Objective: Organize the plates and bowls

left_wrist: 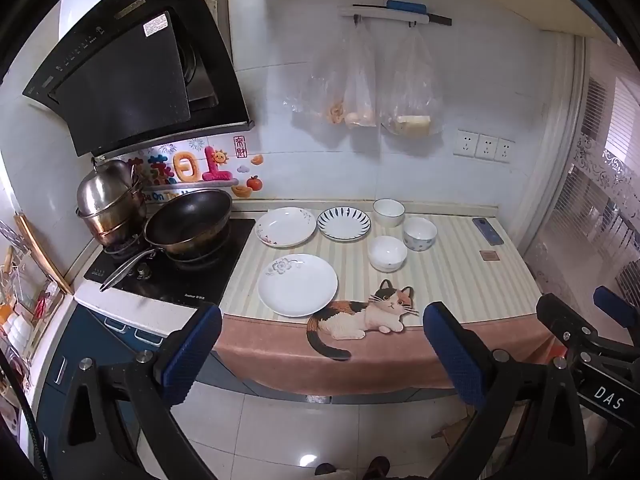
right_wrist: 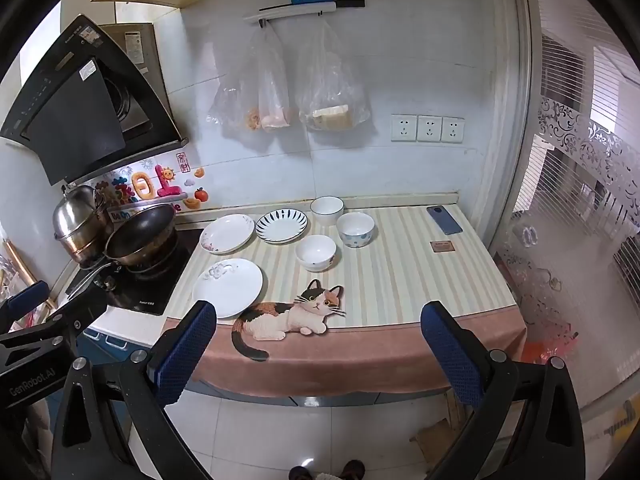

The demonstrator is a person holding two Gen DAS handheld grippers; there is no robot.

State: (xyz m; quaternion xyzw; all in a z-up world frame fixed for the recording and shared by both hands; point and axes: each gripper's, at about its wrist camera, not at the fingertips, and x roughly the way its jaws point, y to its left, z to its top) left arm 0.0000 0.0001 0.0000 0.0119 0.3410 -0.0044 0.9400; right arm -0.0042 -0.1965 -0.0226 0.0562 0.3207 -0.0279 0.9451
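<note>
Both grippers, left gripper [left_wrist: 322,354] and right gripper [right_wrist: 318,354], hover jaws wide apart and empty; nearest flower-print plate [left_wrist: 297,285] suits a rim grasp first.

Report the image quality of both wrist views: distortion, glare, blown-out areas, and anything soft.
Left wrist view: heavy fisheye bending, dark vignette corners; the window on the right is washed out; a glare spot on the floor tile; plates sharp.
Right wrist view: same barrel distortion; the window is overexposed and hazy; the hanging bags look soft; the white plate is bright yet readable.
</note>
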